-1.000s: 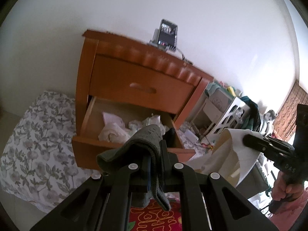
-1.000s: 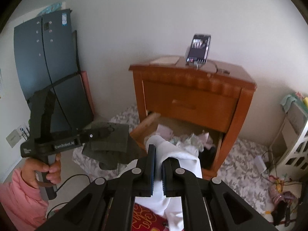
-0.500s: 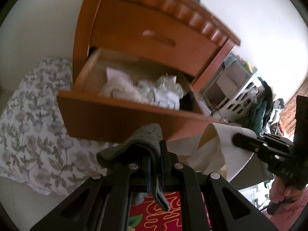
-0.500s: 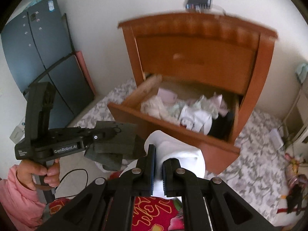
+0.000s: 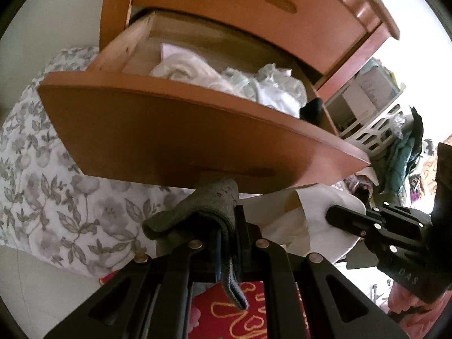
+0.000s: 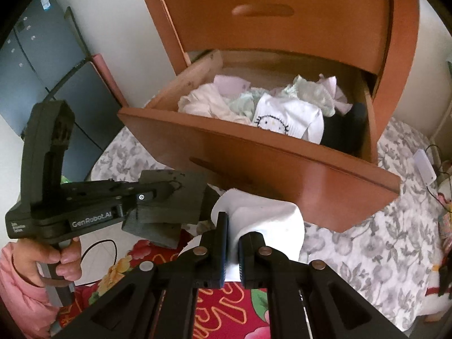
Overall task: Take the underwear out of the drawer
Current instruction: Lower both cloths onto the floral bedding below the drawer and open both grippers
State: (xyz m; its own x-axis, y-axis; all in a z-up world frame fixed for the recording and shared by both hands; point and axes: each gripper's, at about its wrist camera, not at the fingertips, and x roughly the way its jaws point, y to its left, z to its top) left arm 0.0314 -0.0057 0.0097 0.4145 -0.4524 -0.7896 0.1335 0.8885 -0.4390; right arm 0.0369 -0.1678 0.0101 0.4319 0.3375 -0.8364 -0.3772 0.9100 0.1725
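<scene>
- The left hand-held gripper (image 5: 227,243) has its jaws pressed together on a dark grey folded garment (image 5: 206,206), which drapes over the fingertips and hangs down between them.
- In the right wrist view the same left hand-held gripper (image 6: 166,190) shows at 9 o'clock, gripped by a hand (image 6: 60,257) in a pink sleeve (image 6: 19,291), with the grey garment (image 6: 169,212) bunched at its tip.
- The right hand-held gripper (image 6: 231,243) pinches a white garment (image 6: 265,220), whose cloth bulges up and over to the right of the jaws.
- From the left wrist view, the right hand-held gripper (image 5: 341,220) sits at 3 o'clock, its tip on the white garment (image 5: 308,212).
- Both garments are outside the open drawer (image 6: 282,175), just in front of and below its front panel.
- The drawer is pulled out of a wooden nightstand (image 6: 401,28), and inside it lie crumpled underwear pieces: a cream one (image 6: 206,101) at the left, a white one with a cat face (image 6: 285,118) in the middle, pale green and pink ones (image 6: 313,90) behind, and a black one (image 6: 344,130) at the right end.
- A floral grey-and-white sheet (image 6: 353,254) covers the floor beneath the drawer.
- A red patterned cloth (image 6: 226,310) lies at 6 o'clock under the grippers.
- A white slatted basket (image 5: 373,130) stands to the right of the nightstand.
</scene>
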